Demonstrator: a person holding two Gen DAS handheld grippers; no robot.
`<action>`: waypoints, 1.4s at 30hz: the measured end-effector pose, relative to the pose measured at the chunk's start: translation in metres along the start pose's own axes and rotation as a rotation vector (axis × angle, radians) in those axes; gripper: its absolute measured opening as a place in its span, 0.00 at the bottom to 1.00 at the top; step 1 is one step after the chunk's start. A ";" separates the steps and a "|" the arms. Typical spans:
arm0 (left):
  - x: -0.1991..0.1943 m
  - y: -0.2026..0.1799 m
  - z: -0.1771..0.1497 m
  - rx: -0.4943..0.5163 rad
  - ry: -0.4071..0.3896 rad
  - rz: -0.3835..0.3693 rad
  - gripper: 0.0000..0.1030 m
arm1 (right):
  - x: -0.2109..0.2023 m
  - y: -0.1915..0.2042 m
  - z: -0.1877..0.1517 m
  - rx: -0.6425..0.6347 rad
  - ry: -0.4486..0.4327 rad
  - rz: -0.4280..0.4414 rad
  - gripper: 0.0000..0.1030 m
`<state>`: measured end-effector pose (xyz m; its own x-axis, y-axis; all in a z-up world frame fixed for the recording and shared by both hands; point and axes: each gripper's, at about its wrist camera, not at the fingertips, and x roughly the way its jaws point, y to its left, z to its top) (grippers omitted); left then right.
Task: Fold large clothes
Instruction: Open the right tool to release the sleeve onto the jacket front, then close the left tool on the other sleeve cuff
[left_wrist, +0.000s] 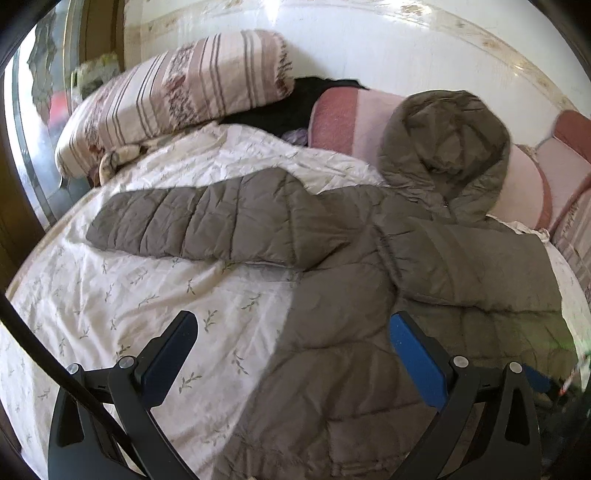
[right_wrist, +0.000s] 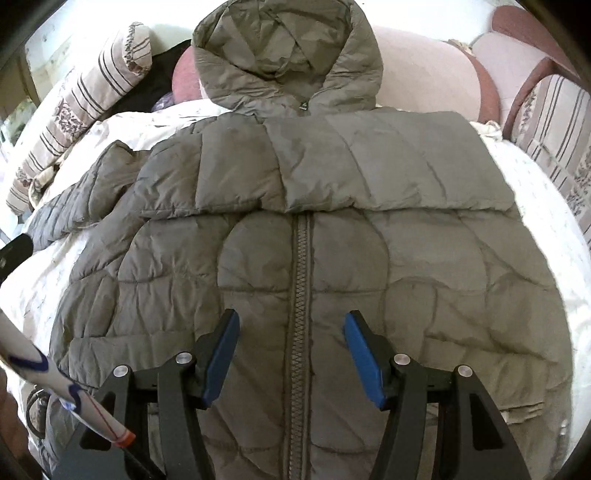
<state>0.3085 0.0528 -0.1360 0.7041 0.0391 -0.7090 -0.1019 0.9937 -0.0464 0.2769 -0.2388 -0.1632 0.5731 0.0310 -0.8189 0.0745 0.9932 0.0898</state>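
A grey-brown quilted hooded jacket (right_wrist: 332, 236) lies front up on the bed, zipped, its hood (right_wrist: 288, 55) toward the pillows. One sleeve (right_wrist: 388, 166) is folded across the chest. The other sleeve (left_wrist: 207, 221) stretches out flat to the left over the sheet. My right gripper (right_wrist: 291, 321) hovers open above the zipper (right_wrist: 301, 295), nothing between its blue pads. My left gripper (left_wrist: 293, 325) is open too, over the jacket's left edge (left_wrist: 332, 369), one finger above the sheet and one above the jacket.
The bed has a white sheet (left_wrist: 110, 302) with small leaf prints. A striped pillow (left_wrist: 177, 96) and pink cushions (left_wrist: 347, 122) lie at the head. A dark garment (left_wrist: 288, 103) sits between them. A striped cushion (right_wrist: 554, 136) is at the right.
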 end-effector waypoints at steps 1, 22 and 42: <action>0.008 0.009 0.004 -0.024 0.016 0.011 1.00 | 0.003 0.000 -0.002 -0.008 0.002 0.003 0.62; 0.086 0.219 0.061 -0.479 -0.036 0.079 1.00 | 0.023 0.006 -0.009 -0.080 0.017 0.023 0.73; 0.146 0.332 0.069 -0.739 0.056 -0.110 0.66 | 0.023 0.007 -0.012 -0.094 0.007 0.023 0.74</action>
<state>0.4258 0.3952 -0.2059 0.7025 -0.0814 -0.7070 -0.4927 0.6612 -0.5657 0.2806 -0.2294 -0.1880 0.5678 0.0544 -0.8213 -0.0160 0.9984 0.0550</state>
